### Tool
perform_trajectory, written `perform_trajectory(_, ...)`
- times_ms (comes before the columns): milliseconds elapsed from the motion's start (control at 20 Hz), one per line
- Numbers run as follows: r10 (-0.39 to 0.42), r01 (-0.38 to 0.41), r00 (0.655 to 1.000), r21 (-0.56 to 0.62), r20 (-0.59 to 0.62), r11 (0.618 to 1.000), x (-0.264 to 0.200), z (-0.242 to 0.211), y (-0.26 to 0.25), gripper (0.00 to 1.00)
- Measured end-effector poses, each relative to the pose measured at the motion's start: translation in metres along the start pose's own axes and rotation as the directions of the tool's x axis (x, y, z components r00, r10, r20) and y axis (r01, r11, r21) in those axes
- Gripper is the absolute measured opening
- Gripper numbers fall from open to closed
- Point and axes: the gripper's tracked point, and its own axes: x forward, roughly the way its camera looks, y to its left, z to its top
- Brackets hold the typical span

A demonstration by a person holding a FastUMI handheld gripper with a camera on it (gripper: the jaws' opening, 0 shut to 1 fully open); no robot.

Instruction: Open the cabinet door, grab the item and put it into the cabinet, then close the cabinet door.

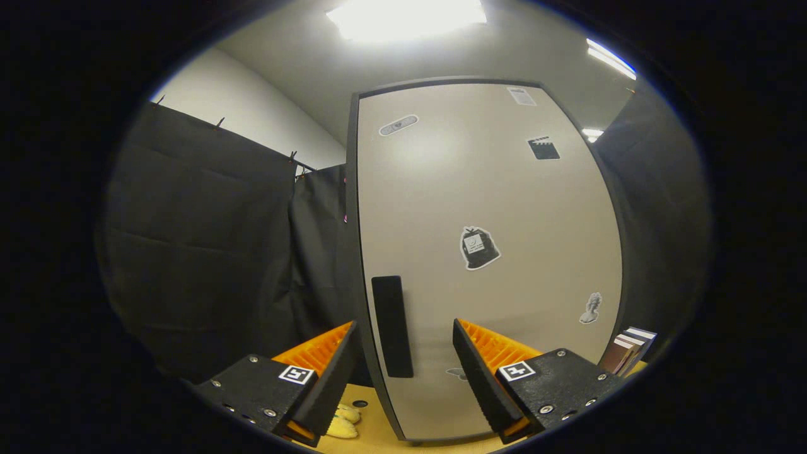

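Jaws [403, 372] wide apart, I face the tall pale cabinet door [485, 252], shut, with stickers and a dark handle [391, 326] just ahead between them. Yellow item [343, 421] lies near, left, on the counter [378, 435].

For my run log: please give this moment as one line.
stage: opening door | gripper: open, fingers astride handle | door: shut | yellow item: on table, by near finger

Recording booth, black cloth walls [208, 252], ceiling light panels [406, 19], stickered cabinet [485, 252]
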Motion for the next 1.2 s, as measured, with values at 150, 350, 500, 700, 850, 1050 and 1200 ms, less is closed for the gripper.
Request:
perform_trajectory(150, -0.004, 0.003, 1.0, -0.025, -0.031, 1.0, 0.02, -0.007, 0.007, 0.84)
perform_trajectory(350, -0.021, 0.017, 0.992, -0.033, -0.128, 0.999, 0.043, -0.033, 0.011, 0.65)
perform_trajectory(500, -0.051, 0.044, 0.987, -0.043, -0.155, 0.998, 0.054, -0.041, 0.008, 0.48)
perform_trajectory(700, -0.06, 0.054, 0.981, -0.04, -0.183, 0.998, 0.057, -0.044, 0.007, 0.34)
perform_trajectory(850, -0.06, 0.047, 0.978, -0.07, -0.198, 0.996, 0.055, -0.045, 0.006, 0.26)
perform_trajectory(1050, -0.03, 0.017, 0.976, -0.063, -0.215, 0.998, 0.047, -0.044, 0.007, 0.24)
perform_trajectory(1200, -0.008, -0.005, 0.976, -0.058, -0.219, 0.998, 0.035, -0.039, 0.01, 0.24)
